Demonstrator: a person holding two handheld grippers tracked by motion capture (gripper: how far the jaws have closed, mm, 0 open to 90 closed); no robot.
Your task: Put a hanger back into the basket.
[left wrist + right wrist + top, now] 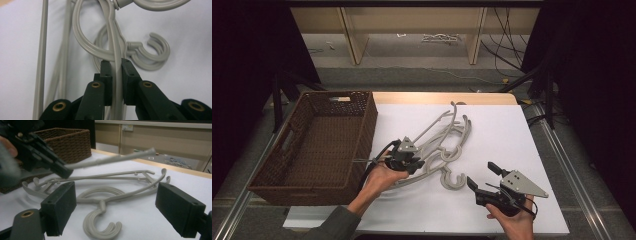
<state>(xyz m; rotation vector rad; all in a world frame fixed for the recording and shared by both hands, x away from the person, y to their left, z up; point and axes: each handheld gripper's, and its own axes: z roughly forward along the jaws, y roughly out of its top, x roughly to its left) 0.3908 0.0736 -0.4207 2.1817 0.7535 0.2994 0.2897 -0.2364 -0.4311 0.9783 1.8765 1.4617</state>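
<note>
- The grey plastic hangers (443, 150) lie in a tangled pile at the middle of the high view, on the white tabletop (507, 135), just right of the basket.
- One hanger's arm (115, 75) runs between the jaws of the left claw (413, 164); in the left gripper view the jaws are clamped on it, and in the right gripper view that arm (112, 159) rises off the tabletop at a slant, so I judge the lift has begun.
- The right claw (481, 176), at the lower right of the high view, stands wide apart with nothing in it, pointing at the pile, near the hooks (101, 226).
- The brown wicker basket (362, 130), at the left of the frame, has nothing visible inside.
- By my reading, every hanger remains to be moved; only the first is gripped.
</note>
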